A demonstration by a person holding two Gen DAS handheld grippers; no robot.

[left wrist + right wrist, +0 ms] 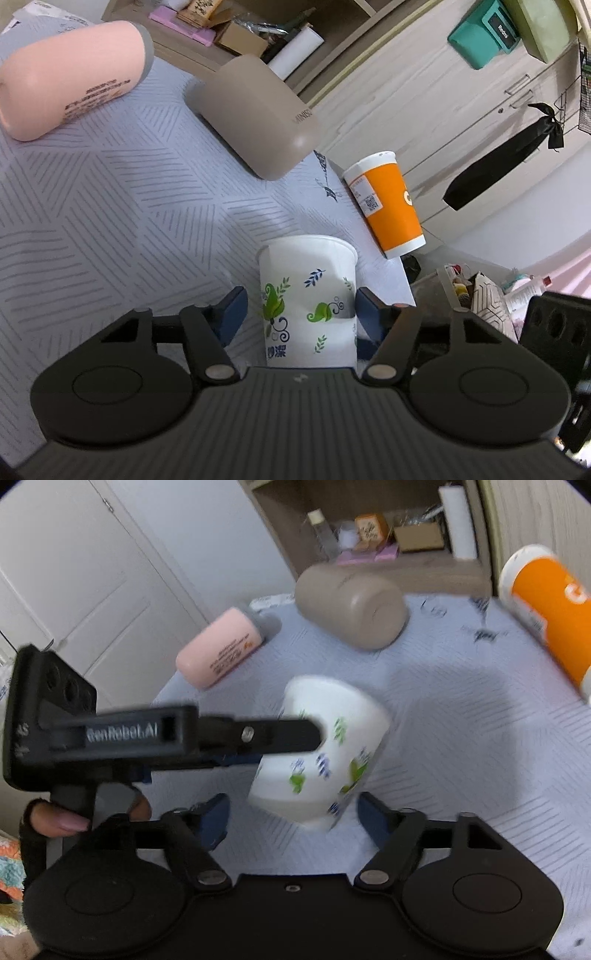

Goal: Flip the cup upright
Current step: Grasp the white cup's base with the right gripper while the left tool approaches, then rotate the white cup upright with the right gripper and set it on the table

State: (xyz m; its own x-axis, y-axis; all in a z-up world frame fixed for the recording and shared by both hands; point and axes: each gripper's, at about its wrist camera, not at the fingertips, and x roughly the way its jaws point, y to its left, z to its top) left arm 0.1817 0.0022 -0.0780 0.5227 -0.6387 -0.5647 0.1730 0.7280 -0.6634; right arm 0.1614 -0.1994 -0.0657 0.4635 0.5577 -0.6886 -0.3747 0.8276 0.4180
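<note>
A white paper cup (308,295) with green and blue leaf prints sits between the blue pads of my left gripper (301,314). The right pad touches it; a small gap shows at the left pad. In the right wrist view the cup (325,749) is tilted, held up off the cloth by the left gripper (258,738), which reaches in from the left. My right gripper (293,812) is open just below the cup and holds nothing.
A pale patterned cloth (110,192) covers the table. A pink bottle (70,77), a beige container (258,114) and an orange cup (388,203) lie on it. The table's right edge runs by the orange cup. Shelves and drawers stand behind.
</note>
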